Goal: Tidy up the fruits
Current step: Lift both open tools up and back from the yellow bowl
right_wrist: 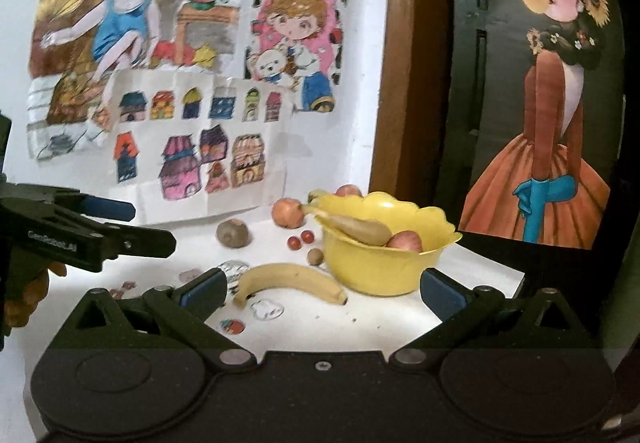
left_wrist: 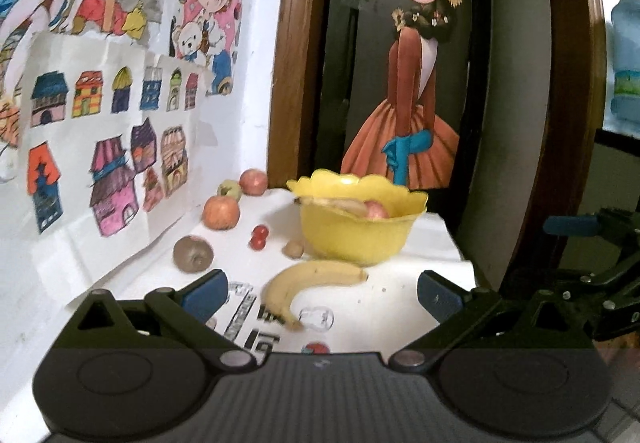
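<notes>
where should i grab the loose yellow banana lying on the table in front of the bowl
Grip the curved yellow banana across its thick middle, coming down from above with the open right gripper. It lies flat, arched crosswise between the fingers, so they would close across its narrow width. The yellow plastic bowl crowds its far side.

white lettering on left tool [right_wrist: 120, 209], unreadable.

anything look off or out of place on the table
Nothing is spilled or damaged. A banana lies loose in front of the yellow bowl, and apples, two small red fruits and brown fruits sit scattered beside it.
</notes>
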The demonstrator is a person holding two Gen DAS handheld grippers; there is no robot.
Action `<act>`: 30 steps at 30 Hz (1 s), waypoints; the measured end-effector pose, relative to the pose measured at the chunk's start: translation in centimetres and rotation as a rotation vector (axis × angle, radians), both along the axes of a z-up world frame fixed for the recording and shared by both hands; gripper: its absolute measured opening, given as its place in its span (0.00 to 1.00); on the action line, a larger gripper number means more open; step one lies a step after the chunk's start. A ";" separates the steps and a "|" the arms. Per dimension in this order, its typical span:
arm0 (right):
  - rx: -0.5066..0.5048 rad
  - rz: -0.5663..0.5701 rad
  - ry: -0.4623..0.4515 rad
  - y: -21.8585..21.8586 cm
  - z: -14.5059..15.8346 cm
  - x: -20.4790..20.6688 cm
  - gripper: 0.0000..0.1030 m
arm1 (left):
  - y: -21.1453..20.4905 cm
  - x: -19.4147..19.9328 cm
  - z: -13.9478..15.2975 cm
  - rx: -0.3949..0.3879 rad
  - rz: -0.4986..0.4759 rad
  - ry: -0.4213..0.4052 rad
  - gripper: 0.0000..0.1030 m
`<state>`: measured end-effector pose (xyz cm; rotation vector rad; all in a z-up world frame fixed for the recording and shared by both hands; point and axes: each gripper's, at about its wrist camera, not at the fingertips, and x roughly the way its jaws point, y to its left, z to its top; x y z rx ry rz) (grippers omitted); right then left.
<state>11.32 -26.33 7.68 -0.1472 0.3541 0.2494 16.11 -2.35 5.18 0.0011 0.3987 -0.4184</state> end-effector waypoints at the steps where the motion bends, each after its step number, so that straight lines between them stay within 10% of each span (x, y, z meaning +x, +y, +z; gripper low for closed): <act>1: -0.007 0.007 -0.002 0.3 -0.2 -0.4 0.99 | 0.2 -0.2 -0.2 0.005 0.003 0.004 1.00; 30: -0.015 0.076 0.122 3.1 -4.9 1.4 0.99 | 9.6 0.5 -5.5 -0.053 0.257 0.188 1.00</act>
